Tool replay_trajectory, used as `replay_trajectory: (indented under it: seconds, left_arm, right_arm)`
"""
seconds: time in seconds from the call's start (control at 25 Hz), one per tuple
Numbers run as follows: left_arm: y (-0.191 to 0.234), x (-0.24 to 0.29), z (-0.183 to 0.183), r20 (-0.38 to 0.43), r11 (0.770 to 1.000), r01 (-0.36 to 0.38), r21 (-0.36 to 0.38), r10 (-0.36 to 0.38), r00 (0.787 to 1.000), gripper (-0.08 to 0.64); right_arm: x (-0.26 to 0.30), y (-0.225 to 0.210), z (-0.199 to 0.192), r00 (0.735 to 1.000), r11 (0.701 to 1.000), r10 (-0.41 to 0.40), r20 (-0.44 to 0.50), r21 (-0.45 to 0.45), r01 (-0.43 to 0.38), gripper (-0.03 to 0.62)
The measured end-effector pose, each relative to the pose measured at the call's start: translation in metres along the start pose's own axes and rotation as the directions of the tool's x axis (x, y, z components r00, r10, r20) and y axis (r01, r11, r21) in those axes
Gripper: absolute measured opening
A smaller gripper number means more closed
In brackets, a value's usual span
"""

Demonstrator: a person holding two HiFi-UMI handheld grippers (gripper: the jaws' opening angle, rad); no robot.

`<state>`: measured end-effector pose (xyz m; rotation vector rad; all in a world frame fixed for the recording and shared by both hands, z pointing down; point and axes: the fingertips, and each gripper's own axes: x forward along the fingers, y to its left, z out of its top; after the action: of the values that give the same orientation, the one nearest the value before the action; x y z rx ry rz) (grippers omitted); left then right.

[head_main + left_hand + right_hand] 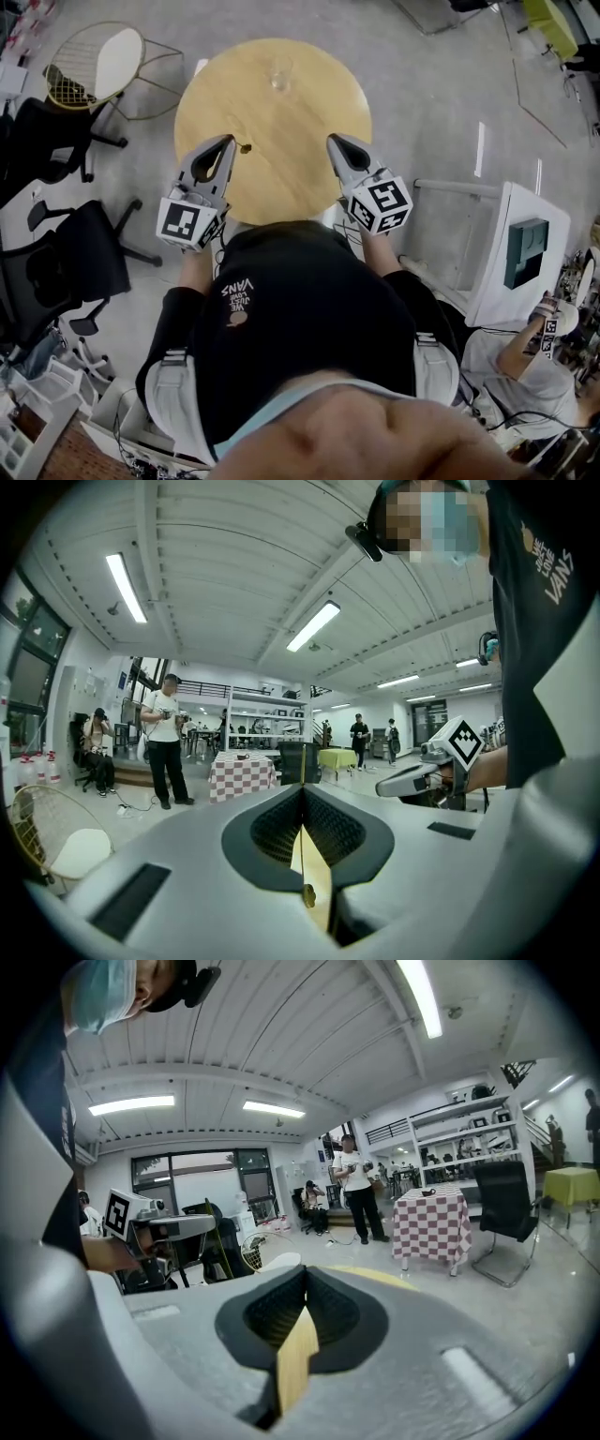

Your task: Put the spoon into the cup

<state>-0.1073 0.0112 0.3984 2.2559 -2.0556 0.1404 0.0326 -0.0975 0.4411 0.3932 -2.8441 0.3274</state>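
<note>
Head view alone: shows the round wooden table (281, 187) from above, with the clear cup (279, 73) upright near the far edge and both tools held side by side over the near half, well apart from each other. Left gripper (229, 141): closed on the thin gold spoon (246, 147), with a small end projecting just past the tips, well short of the cup. Left gripper view: confirms the pinch at close range, with the stem lying along the seam of the shut fingers and wood visible through the gap behind the tips. Right gripper (330, 139): closed tip to tip on nothing, as read in the right gripper view. Gripper views alone: reveal the room at low level, with a checkered table (242, 775) and a standing person (166, 738) well beyond the work area. Clearances: bare wood between both sets of tips and the cup; wire chair (94, 61) near the table's far left edge; black office chairs (80, 253) on the floor to the left; white cart (511, 244) to the right; open floor beyond the far edge
</note>
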Motion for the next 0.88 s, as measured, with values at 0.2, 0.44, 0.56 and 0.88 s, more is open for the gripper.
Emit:
replay_trajectory:
  seconds: [0.2,0.44,0.56,0.88]
  left_arm:
    - [0.016,0.012,0.005,-0.004,0.996,0.086,0.029,-0.086,0.996,0.009]
    - [0.036,0.023,0.011,0.000,0.985,0.166,0.052,-0.167,0.986,0.009]
    - [0.044,0.030,0.009,-0.002,0.979,0.197,0.059,-0.197,0.980,0.009]
    - [0.061,0.054,0.014,-0.004,0.955,0.282,0.091,-0.282,0.959,0.009]
  right_arm:
    - [0.010,0.003,0.004,0.998,0.998,-0.060,0.018,0.022,0.059,-0.002]
    - [0.019,0.011,0.002,0.991,0.990,-0.132,0.026,0.053,0.130,-0.002]
    - [0.018,0.012,0.000,0.985,0.983,-0.171,0.031,0.066,0.169,-0.002]
    - [0.010,0.011,-0.004,0.959,0.955,-0.282,0.033,0.105,0.277,-0.002]
